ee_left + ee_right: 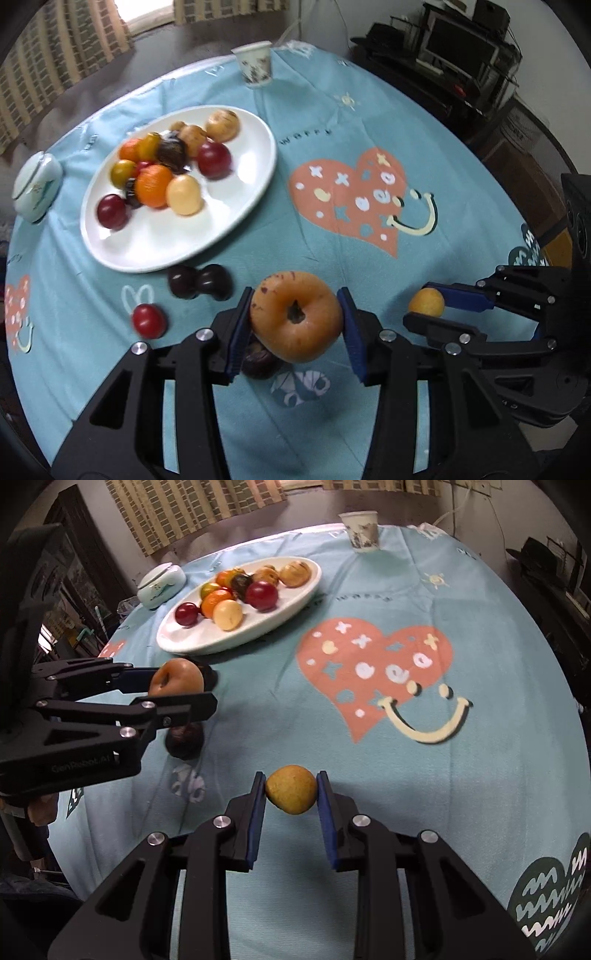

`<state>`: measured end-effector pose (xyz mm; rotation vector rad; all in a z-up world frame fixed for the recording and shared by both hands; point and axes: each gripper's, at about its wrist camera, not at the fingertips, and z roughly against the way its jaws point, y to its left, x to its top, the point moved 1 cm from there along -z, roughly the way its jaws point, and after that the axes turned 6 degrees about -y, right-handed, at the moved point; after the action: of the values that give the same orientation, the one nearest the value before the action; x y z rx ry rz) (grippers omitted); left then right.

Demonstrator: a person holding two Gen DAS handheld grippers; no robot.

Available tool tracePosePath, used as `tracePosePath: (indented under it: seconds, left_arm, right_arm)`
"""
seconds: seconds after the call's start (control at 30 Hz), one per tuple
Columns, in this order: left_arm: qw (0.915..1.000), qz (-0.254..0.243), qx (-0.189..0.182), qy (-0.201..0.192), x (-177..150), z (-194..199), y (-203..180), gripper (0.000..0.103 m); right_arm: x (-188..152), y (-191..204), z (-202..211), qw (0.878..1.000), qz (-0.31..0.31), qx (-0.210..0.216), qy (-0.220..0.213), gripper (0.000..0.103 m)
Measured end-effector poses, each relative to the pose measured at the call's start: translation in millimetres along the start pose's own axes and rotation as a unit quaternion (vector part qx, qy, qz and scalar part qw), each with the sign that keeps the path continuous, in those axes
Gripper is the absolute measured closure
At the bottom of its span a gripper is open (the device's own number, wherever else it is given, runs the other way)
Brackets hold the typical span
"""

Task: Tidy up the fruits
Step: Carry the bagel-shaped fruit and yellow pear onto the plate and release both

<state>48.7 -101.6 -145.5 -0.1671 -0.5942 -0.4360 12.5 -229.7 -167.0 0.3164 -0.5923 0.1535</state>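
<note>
Between the blue pads of the left tool [297, 325] an orange-brown apple [295, 315] is sitting, stem hollow facing the camera, the pads pressing on its two flanks at the widest part; the jaws are standing partly apart to take its width. It is hanging clear of the tabletop [332, 122], just above a dark fruit [258, 360] lying under it. The apple is looking firm and fairly heavy for its size, with smooth skin that may be slipping if the squeeze is loosening, and bruising if it is tightening, so a hold across the middle is seeming the right one. The right tool [291, 790] is gripping a small yellow fruit [291, 789], its jaws nearly shut on it, pads on either side, also lifted off the cloth. This one is probably lighter, round and apt to roll once set down. Farther off, the white plate [236, 221] is holding a heap of red, orange and yellow fruits, well apart from both tools. Two dark plums [199, 282] and a red one [148, 320] are lying on the cloth near the plate's rim
</note>
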Motion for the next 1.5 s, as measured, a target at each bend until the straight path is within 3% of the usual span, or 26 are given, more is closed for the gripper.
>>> tracePosePath:
  seconds: [0.23,0.4,0.77,1.13,1.5]
  left_arm:
    - [0.9962,0.046,0.058,-0.047,-12,63,32,0.057]
    - [0.9889,0.083,0.099,-0.073,-25,105,66,0.057]
    - [0.9748,0.135,0.145,-0.103,-33,145,110,0.057]
    - [0.9780,0.109,0.131,-0.122,1,140,108,0.057]
    - [0.9835,0.084,0.114,-0.113,53,90,117,0.057]
  right_arm:
    - [31,53,27,0.997,0.057,0.020,-0.052,0.075]
    - [60,101,46,0.989,0.101,0.051,-0.091,0.075]
    - [103,184,69,0.970,0.169,0.095,-0.147,0.075]
    - [120,172,72,0.972,0.156,0.079,-0.159,0.075]
    - [145,124,40,0.982,0.115,0.046,-0.144,0.075]
